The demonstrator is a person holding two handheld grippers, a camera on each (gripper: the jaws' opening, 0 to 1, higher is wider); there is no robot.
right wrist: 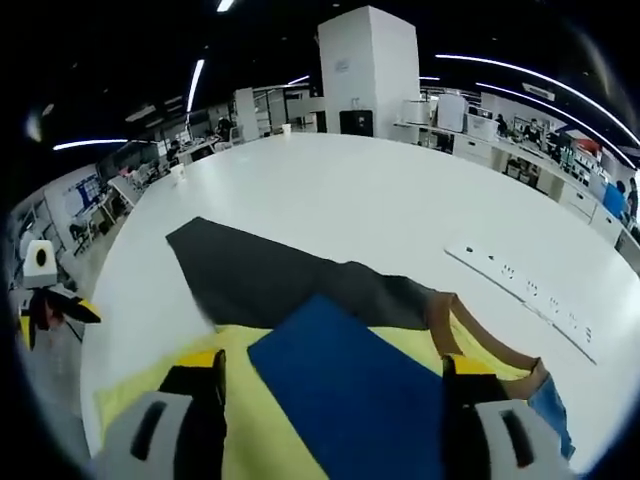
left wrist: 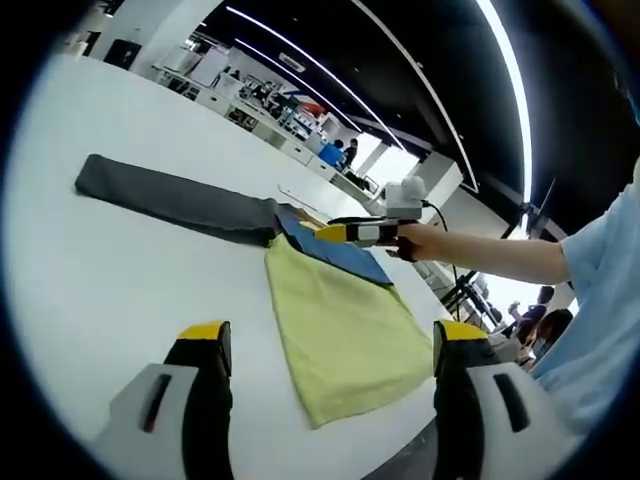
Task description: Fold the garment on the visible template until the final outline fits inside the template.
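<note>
A yellow garment (left wrist: 345,335) lies flat on the white table (left wrist: 120,290), with a blue template board (left wrist: 338,257) on its far end. A long dark grey cloth (left wrist: 180,200) stretches away from the board to the left. My left gripper (left wrist: 332,338) hovers open over the near end of the yellow garment, with nothing between its jaws. My right gripper (left wrist: 347,232), held by a hand (left wrist: 412,241), hovers over the board's far edge. In the right gripper view its jaws (right wrist: 335,378) stand wide apart above the blue board (right wrist: 350,395), the yellow garment (right wrist: 265,440) and a brown trim (right wrist: 495,352).
A white strip with holes (right wrist: 530,285) lies on the table (right wrist: 370,190) to the right of the grey cloth (right wrist: 260,275). The left gripper (right wrist: 55,305) shows off the table's left edge. A person's sleeve (left wrist: 600,280) is at the right. Desks and people fill the background.
</note>
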